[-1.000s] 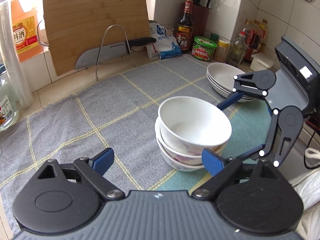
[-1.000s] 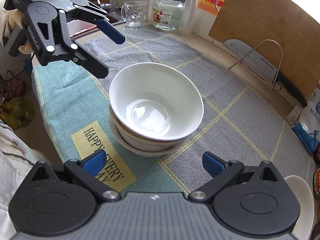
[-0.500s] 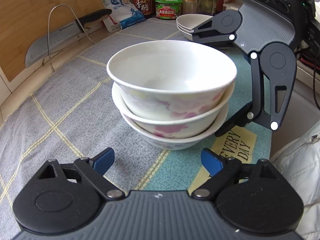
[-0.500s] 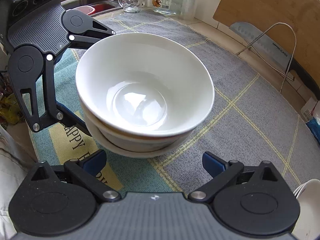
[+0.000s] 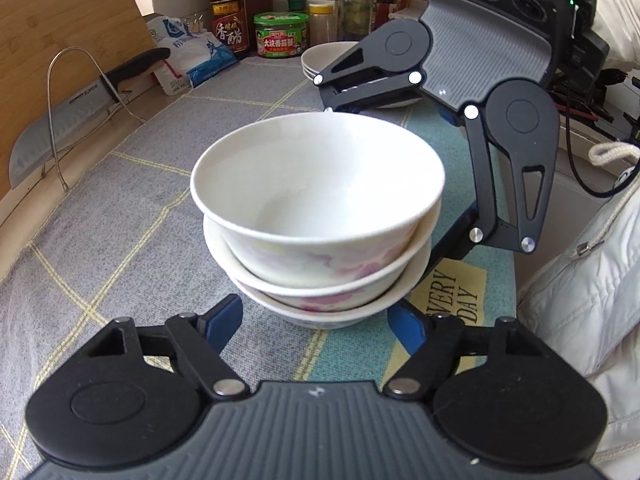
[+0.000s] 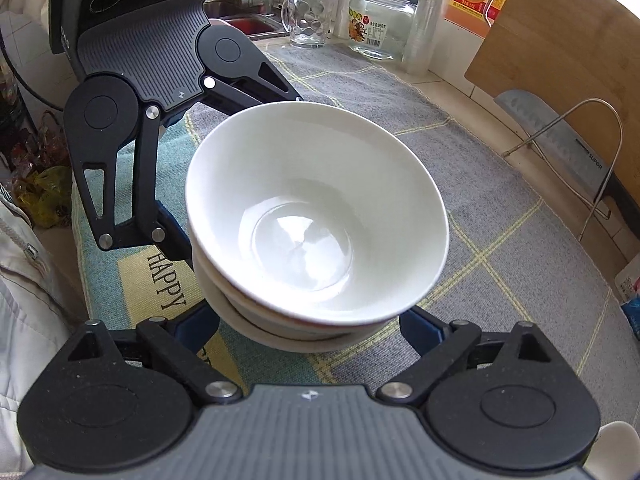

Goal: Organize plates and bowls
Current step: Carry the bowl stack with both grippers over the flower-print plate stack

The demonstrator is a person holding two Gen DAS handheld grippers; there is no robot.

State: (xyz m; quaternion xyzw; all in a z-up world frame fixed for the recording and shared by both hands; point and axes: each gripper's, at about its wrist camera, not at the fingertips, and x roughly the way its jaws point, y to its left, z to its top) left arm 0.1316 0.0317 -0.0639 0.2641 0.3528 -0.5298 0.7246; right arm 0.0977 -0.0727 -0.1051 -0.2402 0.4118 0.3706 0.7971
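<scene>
Three white bowls with pink flower prints sit nested as one stack (image 5: 320, 184) on the grey and teal mat (image 5: 120, 216). My left gripper (image 5: 316, 322) straddles the bottom bowl, its blue pads (image 5: 224, 320) close beside it, jaws closing, no clear press visible. From the opposite side my right gripper (image 6: 308, 334) flanks the same stack (image 6: 312, 216) low down, its jaws also closing, pads partly hidden under the bowl rims. Each gripper shows in the other's view, just beyond the stack. A pile of white plates (image 5: 320, 54) rests behind the right gripper.
A bamboo cutting board (image 6: 560, 40) and a cleaver on a wire rack (image 5: 80, 120) stand along the wall. Sauce bottles and jars (image 5: 280, 36) crowd the back corner. A glass mug (image 6: 308, 20), a jar and the sink are at the other end. A white jacket (image 5: 580, 280) borders the counter edge.
Both grippers have come down and closer, so the bowl stack now sits between each pair of fingers. Both sets of jaws have narrowed toward the bottom bowl.
</scene>
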